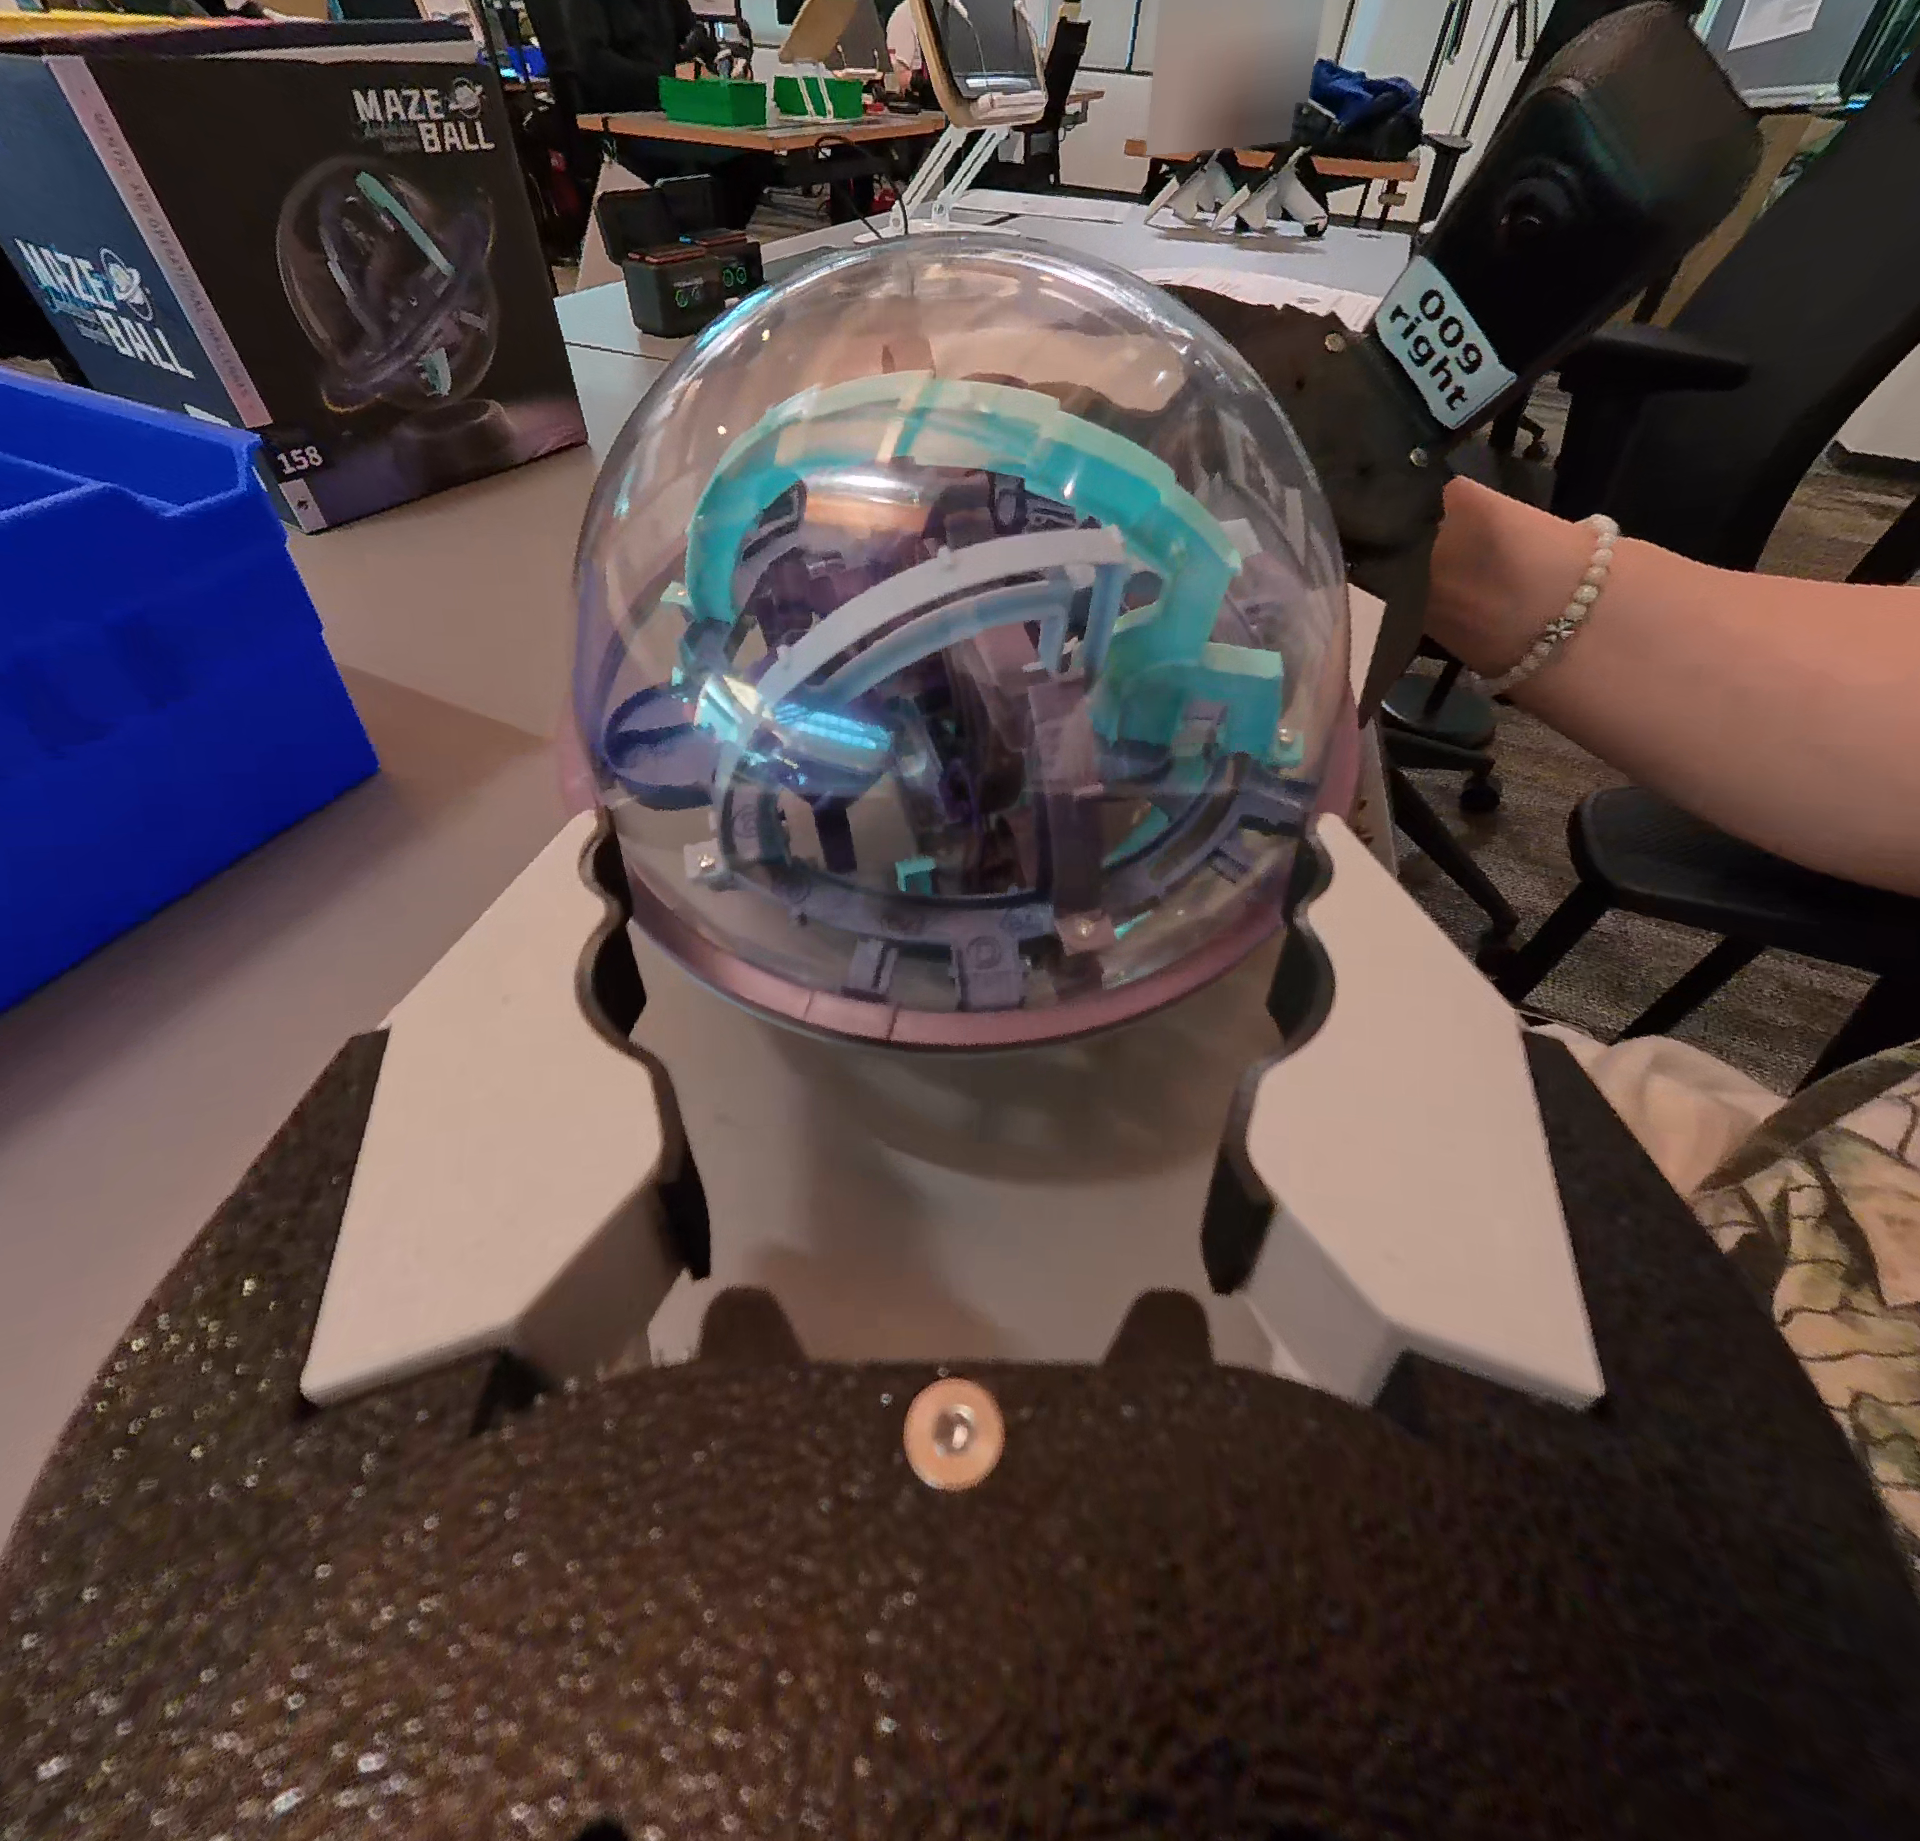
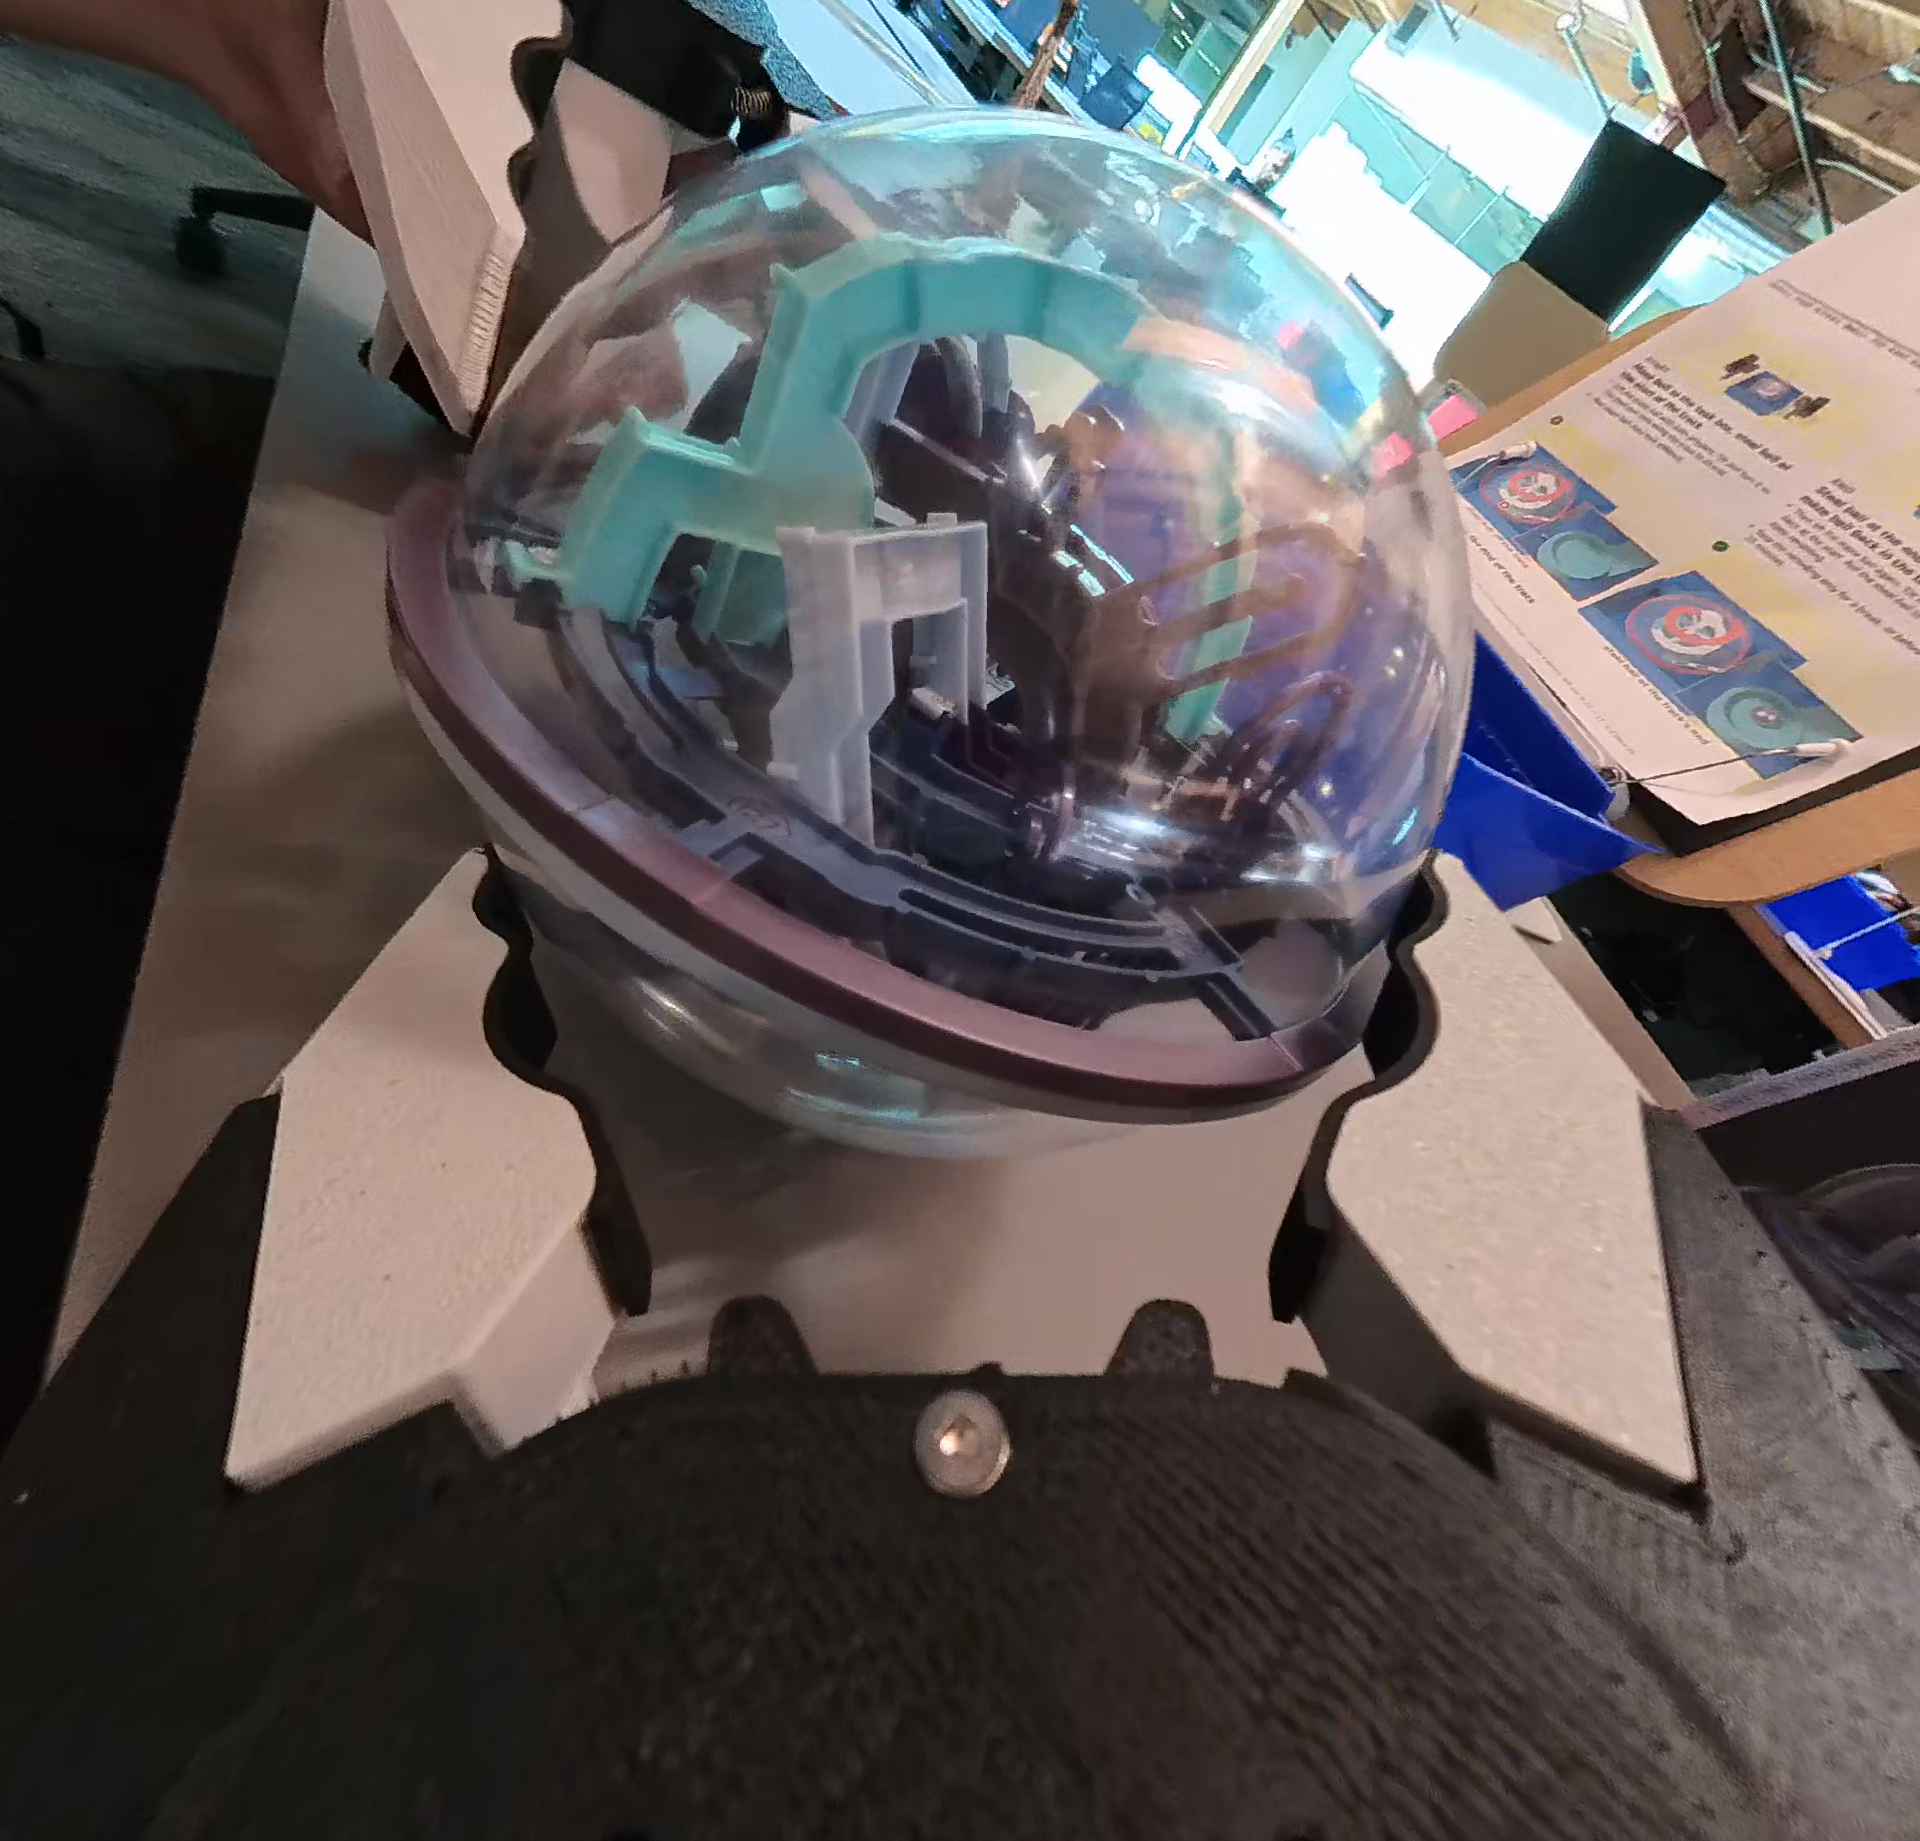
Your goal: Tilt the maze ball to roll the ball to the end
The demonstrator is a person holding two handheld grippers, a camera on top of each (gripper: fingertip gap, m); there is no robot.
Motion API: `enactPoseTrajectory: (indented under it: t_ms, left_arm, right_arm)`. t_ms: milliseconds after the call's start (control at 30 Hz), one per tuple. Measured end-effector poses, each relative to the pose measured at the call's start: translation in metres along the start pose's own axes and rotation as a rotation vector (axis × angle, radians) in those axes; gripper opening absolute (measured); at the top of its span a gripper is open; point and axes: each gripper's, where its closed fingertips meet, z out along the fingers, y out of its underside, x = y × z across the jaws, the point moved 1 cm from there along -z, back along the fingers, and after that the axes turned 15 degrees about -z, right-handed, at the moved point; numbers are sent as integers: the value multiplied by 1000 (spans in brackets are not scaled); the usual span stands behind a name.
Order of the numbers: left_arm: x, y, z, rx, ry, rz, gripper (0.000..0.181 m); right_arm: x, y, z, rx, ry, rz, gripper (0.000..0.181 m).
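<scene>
Between both grippers, above the table (image 1: 468, 586), the maze ball (image 1: 961, 628) sat clamped: left gripper (image 1: 961, 918) at six o'clock, right gripper (image 2: 956, 960) opposite. Its clear shell looked rigid, light, slippery; gripping near the purple seam (image 2: 831, 991) seemed safest.

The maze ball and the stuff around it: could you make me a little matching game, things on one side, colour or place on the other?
Things:
1. maze ball
2. plastic bin
3. printed box
4. bead bracelet

Descriptions:
A. solid blue, at the left on the table
B. clear shell, held between the fingers of both grippers
C. pale, around a wrist at the right
D. dark, standing behind the bin

Pairs: 1-B, 2-A, 3-D, 4-C
</scene>
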Motion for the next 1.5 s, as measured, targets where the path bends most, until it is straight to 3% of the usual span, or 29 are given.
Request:
enactPoseTrajectory:
  t_ms: [1500]
  left_arm:
    - [6,0,3,15,8,29,127]
  right_arm:
    - [-3,-6,-4,51,126,-190,157]
